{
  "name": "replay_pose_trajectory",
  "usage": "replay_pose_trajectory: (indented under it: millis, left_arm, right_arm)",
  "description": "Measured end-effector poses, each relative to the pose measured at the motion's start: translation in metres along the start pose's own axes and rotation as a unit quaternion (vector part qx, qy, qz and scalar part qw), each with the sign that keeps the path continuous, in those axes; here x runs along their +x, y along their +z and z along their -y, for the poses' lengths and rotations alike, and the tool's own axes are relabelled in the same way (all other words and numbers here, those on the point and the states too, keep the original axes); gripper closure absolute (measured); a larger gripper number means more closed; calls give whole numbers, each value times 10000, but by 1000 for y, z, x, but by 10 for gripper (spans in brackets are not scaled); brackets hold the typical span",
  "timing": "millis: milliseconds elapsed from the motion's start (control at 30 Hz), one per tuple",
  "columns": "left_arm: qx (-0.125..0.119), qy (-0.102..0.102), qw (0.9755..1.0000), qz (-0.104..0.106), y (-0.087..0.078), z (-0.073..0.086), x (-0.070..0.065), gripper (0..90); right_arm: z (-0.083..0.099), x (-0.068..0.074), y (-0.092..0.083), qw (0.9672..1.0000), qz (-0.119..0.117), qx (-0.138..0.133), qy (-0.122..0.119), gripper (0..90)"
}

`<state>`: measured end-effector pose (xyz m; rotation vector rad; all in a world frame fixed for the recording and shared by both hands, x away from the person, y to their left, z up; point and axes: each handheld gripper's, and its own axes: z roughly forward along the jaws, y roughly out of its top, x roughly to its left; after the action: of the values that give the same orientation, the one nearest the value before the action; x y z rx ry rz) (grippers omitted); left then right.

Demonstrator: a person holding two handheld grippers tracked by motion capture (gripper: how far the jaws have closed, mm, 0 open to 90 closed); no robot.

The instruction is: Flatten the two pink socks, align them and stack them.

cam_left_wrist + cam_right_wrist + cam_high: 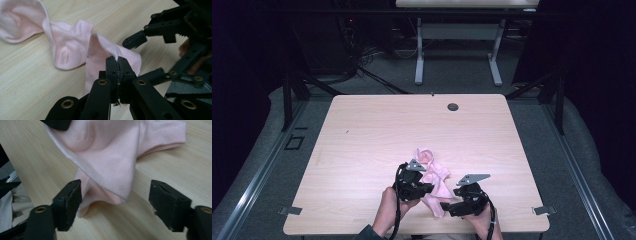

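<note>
The pink cloth lay crumpled on the desk, near its front edge. The left gripper had its fingers pressed together, pinching a fold of the cloth. The right gripper had its fingers spread around a hanging corner, not touching it. What kind of garment it was stayed hard to tell.

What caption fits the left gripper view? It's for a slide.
Left gripper shut on an edge of the pink cloth, right gripper open beside it.
</note>
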<state>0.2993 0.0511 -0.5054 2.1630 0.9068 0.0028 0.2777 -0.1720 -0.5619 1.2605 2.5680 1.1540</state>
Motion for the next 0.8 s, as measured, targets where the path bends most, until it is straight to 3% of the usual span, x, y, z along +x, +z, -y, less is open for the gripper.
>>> replay_pose_trajectory:
  millis: [133, 267, 367, 433, 533, 633, 733, 800]
  left_arm:
    - [-102, -13, 9999, 85, -7, -1, 0, 890]
    - [-155, -5, 9997, 170, -13, -2, 1, 890]
    - [-202, 2, 9995, 222, -16, -4, 1, 890]
    - [-234, 30, 9994, 267, -19, -7, 2, 890]
    - [-313, 47, 9988, 380, -21, -12, 2, 890]
    - [-280, 87, 9987, 414, -20, -13, 3, 890]
    - [-104, 31, 9989, 447, -14, -8, 10, 890]
    - [55, -42, 9991, 410, -8, -1, 16, 890]
  right_arm:
    - [1, -2, 3, 10000, 27, -58, 34, 626]
    - [2, -4, 1, 9995, 37, -309, 60, 807]
    - [-1, -2, -7, 9987, 233, -434, -100, 841]
    - [-5, 1, -15, 9972, 532, -442, -287, 845]
    - [-15, 9, -33, 9899, 1150, -498, -657, 845]
    - [-26, 24, -53, 9753, 1825, -421, -1171, 845]
    - [-27, 37, -52, 9677, 1994, -96, -1542, 842]
    - [-23, 41, -43, 9663, 1944, 139, -1683, 836]
